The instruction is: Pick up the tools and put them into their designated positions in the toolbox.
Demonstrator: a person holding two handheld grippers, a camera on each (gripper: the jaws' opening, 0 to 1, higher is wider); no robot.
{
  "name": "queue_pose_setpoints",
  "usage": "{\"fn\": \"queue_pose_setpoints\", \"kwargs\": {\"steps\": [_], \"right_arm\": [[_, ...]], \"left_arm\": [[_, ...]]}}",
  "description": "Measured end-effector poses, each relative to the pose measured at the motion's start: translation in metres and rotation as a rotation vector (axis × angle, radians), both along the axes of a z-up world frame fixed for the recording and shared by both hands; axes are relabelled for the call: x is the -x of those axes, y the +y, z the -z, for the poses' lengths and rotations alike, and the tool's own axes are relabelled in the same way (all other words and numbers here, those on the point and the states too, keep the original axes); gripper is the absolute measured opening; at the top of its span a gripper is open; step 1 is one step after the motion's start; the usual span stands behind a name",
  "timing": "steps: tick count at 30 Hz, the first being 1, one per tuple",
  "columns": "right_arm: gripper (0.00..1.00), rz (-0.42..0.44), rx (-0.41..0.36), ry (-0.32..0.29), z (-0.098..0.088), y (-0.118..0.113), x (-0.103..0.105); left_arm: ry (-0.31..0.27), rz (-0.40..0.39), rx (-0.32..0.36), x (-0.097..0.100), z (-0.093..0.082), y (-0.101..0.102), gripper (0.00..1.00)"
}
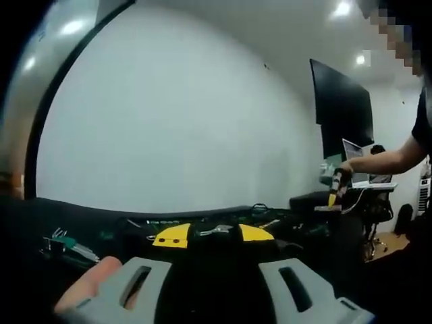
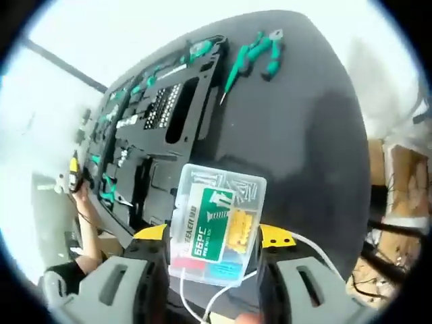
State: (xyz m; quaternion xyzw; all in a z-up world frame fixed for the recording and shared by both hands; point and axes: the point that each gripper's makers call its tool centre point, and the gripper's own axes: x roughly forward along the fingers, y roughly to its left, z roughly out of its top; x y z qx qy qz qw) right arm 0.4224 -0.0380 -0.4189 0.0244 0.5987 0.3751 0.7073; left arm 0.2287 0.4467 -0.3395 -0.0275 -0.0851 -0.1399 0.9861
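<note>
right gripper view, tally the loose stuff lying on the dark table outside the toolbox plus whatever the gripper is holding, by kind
Green-handled pliers: 1
Green-handled screwdriver: 1
Clear plastic screw box, held between the right gripper jaws: 1
Total: 3

The toolbox itself and the tools already seated in it are left out.

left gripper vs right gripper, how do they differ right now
The right gripper is clamped on a clear plastic screw box with a green label; the left gripper holds nothing, jaws apart. The right looks down over the open toolbox; the left looks level across the table toward a white wall. Both have grey jaws with yellow tips.
</note>
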Motion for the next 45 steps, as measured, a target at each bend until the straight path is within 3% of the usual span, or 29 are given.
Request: {"fn": "queue_pose_setpoints", "kwargs": {"steps": [3,4,6,8,9,11,12,14,15,17,22,25,28,30,31,32,34,35,39,42,43,45], "right_arm": [[0.47,0.039,-0.065,0.061,-0.004,-0.001,0.002],[0.47,0.033,-0.100,0.069,-0.006,0.002,0.003],[0.47,0.043,-0.097,0.066,-0.002,0.002,0.010],[0.47,0.003,-0.115,0.060,-0.004,0.008,0.024],[0.47,-0.044,-0.171,0.051,-0.012,0.021,0.034],[0.47,-0.058,-0.244,0.060,-0.025,0.035,0.038],[0.47,-0.064,-0.261,0.023,-0.029,0.041,0.035],[0.47,-0.069,-0.219,-0.057,-0.030,0.047,0.028],[0.47,-0.101,-0.205,-0.107,-0.033,0.050,0.019],[0.47,-0.161,-0.166,-0.156,-0.035,0.057,0.024],[0.47,-0.254,0.024,-0.281,-0.032,0.065,0.032],[0.47,-0.371,0.115,-0.391,-0.031,0.068,0.016],[0.47,-0.461,0.060,-0.380,-0.032,0.094,0.034],[0.47,-0.479,0.039,-0.286,-0.025,0.106,0.059],[0.47,-0.524,0.033,-0.300,-0.022,0.110,0.063],[0.47,-0.528,-0.025,-0.324,-0.028,0.121,0.063],[0.47,-0.542,-0.026,-0.323,-0.028,0.127,0.061],[0.47,-0.579,-0.030,-0.355,-0.028,0.133,0.048],[0.47,-0.732,-0.038,-0.472,-0.030,0.153,0.045],[0.48,-0.889,-0.083,-0.591,-0.034,0.173,0.053],[0.49,-0.941,-0.049,-0.652,-0.032,0.174,0.079],[0.49,-0.983,-0.031,-0.724,-0.036,0.180,0.075]], "left_arm": [[0.003,-0.003,-0.003,0.000,0.001,-0.001,0.28],[0.005,-0.003,-0.003,0.000,0.001,0.000,0.28],[0.006,-0.004,-0.005,-0.001,0.002,0.001,0.28],[0.008,-0.005,-0.007,-0.002,0.002,0.002,0.28],[0.008,-0.005,-0.008,-0.002,0.003,0.002,0.28],[0.009,-0.006,-0.010,-0.002,0.003,0.001,0.28],[0.009,-0.006,-0.010,-0.002,0.003,0.001,0.28],[0.010,-0.007,-0.012,-0.002,0.003,0.001,0.28],[0.010,-0.007,-0.012,-0.002,0.003,0.001,0.28],[0.010,-0.007,-0.012,-0.002,0.003,0.001,0.28],[0.011,-0.008,-0.016,-0.002,0.003,0.001,0.28],[0.011,-0.008,-0.015,-0.002,0.003,0.001,0.28],[0.011,-0.008,-0.016,-0.002,0.003,0.001,0.28],[0.011,-0.008,-0.015,-0.001,0.003,0.000,0.28],[0.011,-0.008,-0.015,-0.001,0.003,0.000,0.28],[0.011,-0.008,-0.014,-0.002,0.003,0.001,0.28],[0.011,-0.008,-0.012,-0.002,0.003,0.001,0.28],[0.012,-0.008,-0.013,-0.002,0.003,0.001,0.28],[0.012,-0.009,-0.012,-0.002,0.003,0.001,0.28],[0.012,-0.009,-0.016,-0.002,0.003,0.001,0.28],[0.013,-0.010,-0.017,-0.002,0.003,0.001,0.28],[0.012,-0.009,-0.017,-0.002,0.003,0.001,0.28]]}}
